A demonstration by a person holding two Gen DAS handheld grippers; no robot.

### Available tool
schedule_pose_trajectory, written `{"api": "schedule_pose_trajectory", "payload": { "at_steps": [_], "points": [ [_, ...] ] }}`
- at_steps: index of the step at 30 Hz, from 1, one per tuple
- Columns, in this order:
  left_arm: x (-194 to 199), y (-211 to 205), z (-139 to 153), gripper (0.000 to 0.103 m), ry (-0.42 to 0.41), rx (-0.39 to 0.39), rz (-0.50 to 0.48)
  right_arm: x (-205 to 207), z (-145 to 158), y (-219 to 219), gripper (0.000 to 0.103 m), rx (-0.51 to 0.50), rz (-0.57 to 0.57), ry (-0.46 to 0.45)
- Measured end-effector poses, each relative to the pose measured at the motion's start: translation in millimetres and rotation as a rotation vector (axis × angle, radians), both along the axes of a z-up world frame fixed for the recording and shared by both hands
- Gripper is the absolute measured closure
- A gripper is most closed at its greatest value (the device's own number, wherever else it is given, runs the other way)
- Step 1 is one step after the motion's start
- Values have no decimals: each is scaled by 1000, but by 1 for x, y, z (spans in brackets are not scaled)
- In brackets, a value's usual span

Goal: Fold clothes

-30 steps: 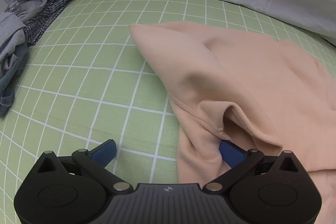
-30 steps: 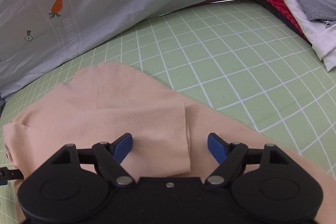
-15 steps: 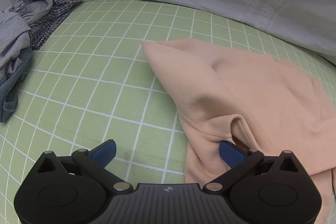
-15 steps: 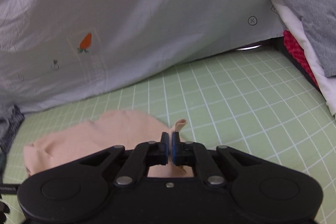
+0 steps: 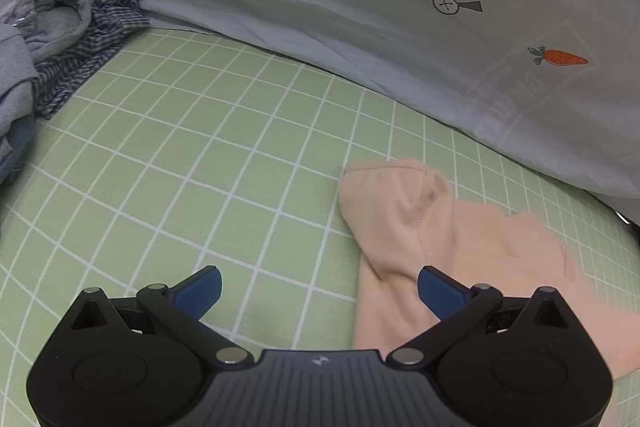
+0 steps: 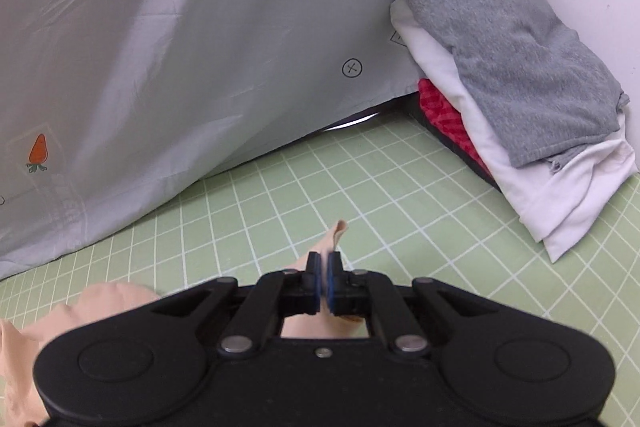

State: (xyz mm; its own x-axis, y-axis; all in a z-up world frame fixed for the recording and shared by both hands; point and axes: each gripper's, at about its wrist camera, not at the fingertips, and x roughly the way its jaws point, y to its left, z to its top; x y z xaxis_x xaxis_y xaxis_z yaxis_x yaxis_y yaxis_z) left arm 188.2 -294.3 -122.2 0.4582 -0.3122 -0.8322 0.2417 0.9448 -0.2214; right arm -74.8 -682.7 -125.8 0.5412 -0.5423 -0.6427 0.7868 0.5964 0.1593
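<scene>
A peach garment (image 5: 460,247) lies bunched on the green grid mat at the right of the left wrist view. My left gripper (image 5: 318,287) is open and empty, just left of the garment; its right finger (image 5: 438,291) is over the cloth's edge. In the right wrist view my right gripper (image 6: 324,277) is shut on a fold of the peach garment (image 6: 336,233), which pokes up between the pads and trails down to the lower left (image 6: 80,315).
A grey sheet with carrot prints (image 5: 360,27) hangs along the back. A heap of grey and striped clothes (image 5: 48,55) lies at the far left. A stack of folded grey, white and red clothes (image 6: 520,107) sits at the right on the mat (image 6: 400,187).
My right gripper closed on the peach garment and lifted it, pulling the cloth rightward. My left gripper stayed open, and the garment slid off its right finger.
</scene>
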Motion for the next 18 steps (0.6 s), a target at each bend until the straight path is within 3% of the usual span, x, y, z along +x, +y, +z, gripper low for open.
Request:
{"api": "schedule_pose_trajectory", "payload": {
  "at_steps": [2, 8, 11, 13, 15, 18],
  "points": [
    [8, -9, -5, 5, 23, -15, -10, -1, -4, -1, 99, 16, -7, 9],
    [27, -36, -13, 35, 63, -47, -67, -7, -9, -6, 99, 27, -26, 25],
    [38, -47, -18, 55, 87, -44, -79, -11, -11, -10, 99, 36, -40, 26],
    [43, -51, -20, 76, 90, -43, -77, -12, -12, -11, 99, 42, -45, 27],
    [48, -55, -22, 88, 92, -41, -75, -12, -13, -12, 99, 38, -51, 28],
    [52, -55, -20, 91, 63, -51, -73, -13, -14, -12, 99, 27, -61, 27]
  ]
}}
